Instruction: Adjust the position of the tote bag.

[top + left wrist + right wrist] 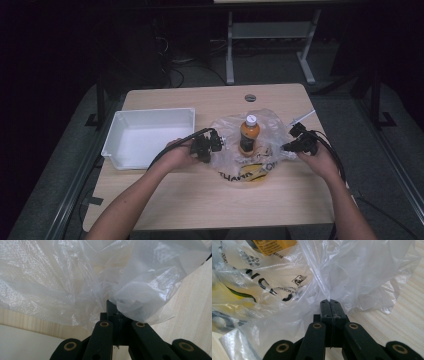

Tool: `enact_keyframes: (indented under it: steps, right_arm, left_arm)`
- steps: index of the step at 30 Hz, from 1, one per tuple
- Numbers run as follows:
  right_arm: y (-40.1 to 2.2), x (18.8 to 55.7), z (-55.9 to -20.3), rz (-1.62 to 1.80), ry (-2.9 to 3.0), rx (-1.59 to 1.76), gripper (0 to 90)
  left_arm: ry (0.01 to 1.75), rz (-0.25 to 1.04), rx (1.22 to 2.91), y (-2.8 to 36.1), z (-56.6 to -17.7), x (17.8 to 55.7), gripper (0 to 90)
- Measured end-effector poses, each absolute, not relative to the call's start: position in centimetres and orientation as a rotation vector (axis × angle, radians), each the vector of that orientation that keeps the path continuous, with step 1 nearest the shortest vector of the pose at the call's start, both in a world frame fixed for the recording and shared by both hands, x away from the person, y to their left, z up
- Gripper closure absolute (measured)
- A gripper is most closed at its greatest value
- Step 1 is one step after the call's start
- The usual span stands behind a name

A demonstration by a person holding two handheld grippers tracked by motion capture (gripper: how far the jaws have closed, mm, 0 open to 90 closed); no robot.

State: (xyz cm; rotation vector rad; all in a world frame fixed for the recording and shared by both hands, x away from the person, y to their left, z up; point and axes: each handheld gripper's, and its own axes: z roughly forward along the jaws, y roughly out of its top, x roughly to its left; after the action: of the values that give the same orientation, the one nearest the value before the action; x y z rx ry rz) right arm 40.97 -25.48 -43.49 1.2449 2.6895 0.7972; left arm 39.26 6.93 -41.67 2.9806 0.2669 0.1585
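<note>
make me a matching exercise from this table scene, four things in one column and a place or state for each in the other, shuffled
Things:
1. bottle
2. bin
3. left gripper
4. right gripper

Places or states:
A. white, at the table's left
B. shut on the bag's right edge
C. upright inside the clear bag, orange with a white cap
D. shut on the bag's left edge

Pairs: 1-C, 2-A, 3-D, 4-B

Hand-held gripper (329, 301) jaws pinched on clear plastic bag (352, 272), wooden table (402, 320)
</note>
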Motion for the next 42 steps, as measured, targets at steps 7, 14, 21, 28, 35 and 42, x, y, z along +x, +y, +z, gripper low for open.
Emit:
enact_keyframes:
  steps: [7, 14, 21, 28, 35, 42]
  right_arm:
    - [-25.54, 40.97, -43.62, 0.782, 2.696, 1.251, 90.0]
    - [-25.75, 41.03, -43.86, 0.770, 2.700, 1.263, 90.0]
    - [-25.78, 41.10, -44.03, 0.756, 2.707, 1.270, 90.0]
    - [-25.59, 41.21, -44.24, 0.739, 2.714, 1.270, 90.0]
    - [-25.71, 41.19, -44.31, 0.738, 2.720, 1.277, 90.0]
    - [-25.85, 41.00, -44.28, 0.745, 2.705, 1.283, 89.6]
  left_arm:
    - [0.258, 0.143, 2.993, 6.87, -41.85, 39.15, 90.0]
    - [0.259, 0.119, 3.008, 6.89, -42.09, 39.11, 90.0]
    - [0.260, 0.103, 3.018, 6.92, -42.23, 39.10, 90.0]
    - [0.269, 0.096, 3.024, 6.96, -42.39, 39.22, 89.9]
    - [0.265, 0.093, 3.026, 7.04, -42.42, 39.14, 89.9]
    - [0.278, 0.123, 3.006, 7.21, -41.98, 39.13, 86.9]
